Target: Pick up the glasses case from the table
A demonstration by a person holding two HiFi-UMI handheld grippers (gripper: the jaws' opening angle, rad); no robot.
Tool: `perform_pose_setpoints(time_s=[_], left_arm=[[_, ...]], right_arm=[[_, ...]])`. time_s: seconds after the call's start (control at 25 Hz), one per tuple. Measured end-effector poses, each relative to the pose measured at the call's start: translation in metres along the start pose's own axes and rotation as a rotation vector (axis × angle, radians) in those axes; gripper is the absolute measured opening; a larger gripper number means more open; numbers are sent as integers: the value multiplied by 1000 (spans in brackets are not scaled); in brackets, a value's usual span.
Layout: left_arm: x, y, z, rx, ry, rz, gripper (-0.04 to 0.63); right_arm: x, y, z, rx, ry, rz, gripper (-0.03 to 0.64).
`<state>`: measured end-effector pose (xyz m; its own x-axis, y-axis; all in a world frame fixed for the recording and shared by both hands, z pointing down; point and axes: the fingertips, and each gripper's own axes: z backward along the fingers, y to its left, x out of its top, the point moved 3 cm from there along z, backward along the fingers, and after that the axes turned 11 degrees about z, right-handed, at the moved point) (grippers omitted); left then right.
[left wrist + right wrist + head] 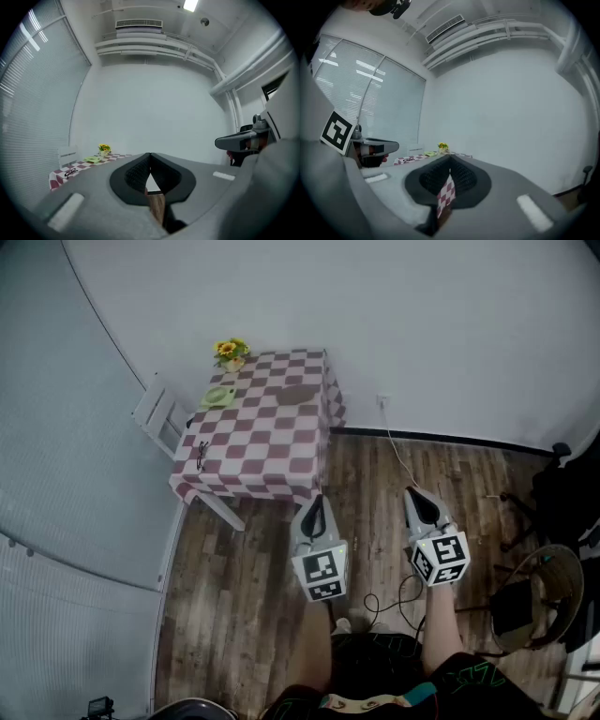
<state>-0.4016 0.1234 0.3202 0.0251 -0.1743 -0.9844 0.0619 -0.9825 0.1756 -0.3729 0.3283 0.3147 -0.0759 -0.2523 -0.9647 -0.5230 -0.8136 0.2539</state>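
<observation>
Count: one counter [267, 442] under a red-and-white checked cloth, one brown oval glasses case [298, 395], one pair of dark-framed spectacles [201, 454], one green dish [217, 397], one pot of yellow flowers [231, 352], one white chair [157, 418], two tongs.

The glasses case appears flat, smooth and rounded at both ends; finer detail is too small to tell. It lies on the counter towards the far right side, right of the green dish.

The left tongs [316, 502] and right tongs [415, 495] are held level over the wooden floor [375, 474], short of the counter's near edge and well apart from the case. Both have their jaws pressed together, with nothing between them.
</observation>
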Motion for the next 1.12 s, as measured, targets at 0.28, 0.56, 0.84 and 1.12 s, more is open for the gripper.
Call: perform_pose_setpoints(time_s=[0.28, 0.56, 0.84, 1.12], left_arm=[[8, 7, -4, -44, -22, 43, 11], [-8, -1, -13, -95, 10, 134, 11], [-29, -11, -31, -91, 70, 113, 9], [-55, 5, -65, -11, 149, 71, 9]], right_arm=[[4, 7, -1, -23, 6, -33, 3], [-9, -11, 15, -97, 33, -39, 4], [-27, -31, 21, -117, 45, -99, 4], [-61, -46, -17, -108, 101, -137, 4]])
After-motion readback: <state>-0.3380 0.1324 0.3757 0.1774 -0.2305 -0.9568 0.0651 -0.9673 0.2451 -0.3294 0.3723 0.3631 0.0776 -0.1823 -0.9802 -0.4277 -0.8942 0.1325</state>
